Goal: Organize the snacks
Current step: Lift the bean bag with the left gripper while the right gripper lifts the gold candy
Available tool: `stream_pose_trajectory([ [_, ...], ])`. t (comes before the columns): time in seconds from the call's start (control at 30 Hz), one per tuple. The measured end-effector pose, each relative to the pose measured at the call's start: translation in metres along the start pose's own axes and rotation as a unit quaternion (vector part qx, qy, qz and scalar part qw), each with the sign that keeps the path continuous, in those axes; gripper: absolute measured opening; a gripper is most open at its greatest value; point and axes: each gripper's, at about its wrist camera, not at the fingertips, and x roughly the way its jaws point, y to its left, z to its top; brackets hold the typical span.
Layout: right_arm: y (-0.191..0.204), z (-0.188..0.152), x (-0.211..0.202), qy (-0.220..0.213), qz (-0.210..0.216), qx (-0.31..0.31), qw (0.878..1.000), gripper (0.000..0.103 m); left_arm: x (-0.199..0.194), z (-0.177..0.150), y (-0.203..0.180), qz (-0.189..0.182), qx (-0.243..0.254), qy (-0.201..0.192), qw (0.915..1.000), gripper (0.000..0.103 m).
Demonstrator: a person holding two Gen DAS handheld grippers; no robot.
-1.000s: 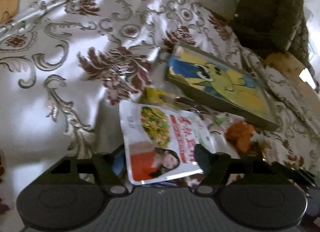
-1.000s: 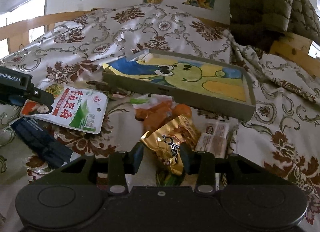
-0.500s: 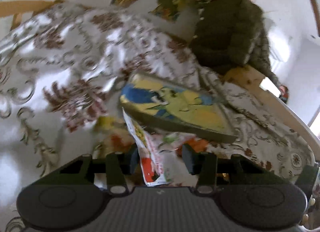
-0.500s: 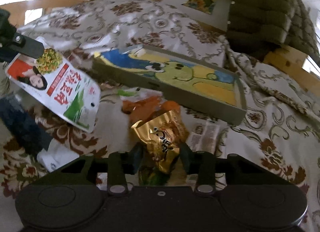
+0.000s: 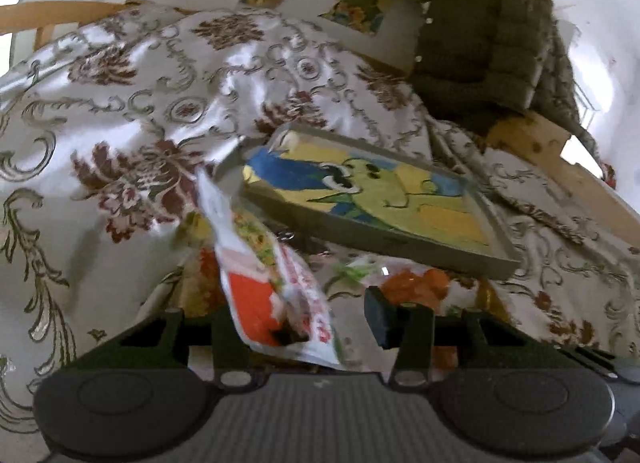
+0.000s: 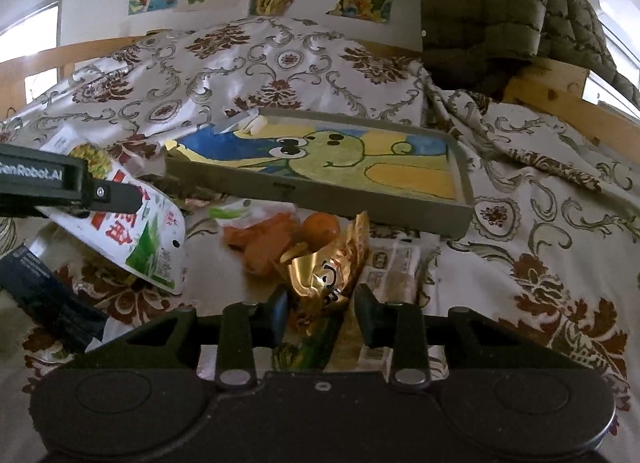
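My left gripper [image 5: 320,327] holds a white snack bag [image 5: 260,263] with red and green print, lifted off the bed and hanging edge-on; it also shows in the right wrist view [image 6: 136,239], with the left gripper [image 6: 100,191] on it. My right gripper [image 6: 320,315] is shut on a crumpled gold snack bag [image 6: 324,267], raised just above the bedspread. A grey tray [image 6: 320,199] with a green cartoon frog stands behind both; it also shows in the left wrist view [image 5: 372,239].
An orange snack pack [image 6: 276,235] and a pale wrapped bar [image 6: 396,267] lie in front of the tray. A dark blue packet [image 6: 44,299] lies at the left. A floral bedspread [image 6: 280,71] covers the bed. An olive jacket [image 6: 500,7] hangs at the back right.
My left gripper has lifted the white bag off the bed and carried it toward the tray. My right gripper has raised the gold bag a little.
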Motion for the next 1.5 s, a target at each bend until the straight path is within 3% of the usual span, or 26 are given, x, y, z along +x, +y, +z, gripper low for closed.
stream_pose_trajectory([
  [0.17, 0.003, -0.001, 0.008, 0.001, 0.007, -0.013, 1.000, 0.040, 0.009, 0.000, 0.008, 0.011, -0.023, 0.003, 0.9997, 0.049],
  [0.33, 0.010, -0.004, 0.015, -0.010, -0.012, -0.049, 0.999, 0.042, 0.017, -0.003, 0.010, 0.019, -0.034, 0.013, 0.9992, 0.032],
  [0.5, 0.011, -0.002, 0.011, -0.009, -0.020, -0.036, 0.999, 0.029, 0.014, -0.005, 0.006, 0.016, -0.023, 0.009, 0.9996, 0.020],
  [0.87, -0.011, 0.000, -0.001, 0.019, 0.013, 0.081, 0.996, 0.028, 0.007, -0.012, -0.017, 0.010, 0.019, -0.003, 0.9998, 0.015],
  [1.13, -0.026, 0.003, -0.017, -0.008, 0.017, 0.140, 0.990, 0.030, 0.004, -0.016, -0.027, 0.005, 0.043, -0.005, 0.9990, 0.013],
  [1.37, -0.023, 0.005, -0.007, -0.002, -0.002, 0.112, 0.994, 0.036, 0.004, -0.017, -0.026, 0.003, 0.045, -0.004, 0.9990, 0.013],
  [1.5, -0.009, -0.003, 0.002, 0.008, -0.004, 0.068, 0.998, 0.032, 0.004, -0.017, -0.027, 0.005, 0.049, -0.005, 0.9988, 0.013],
])
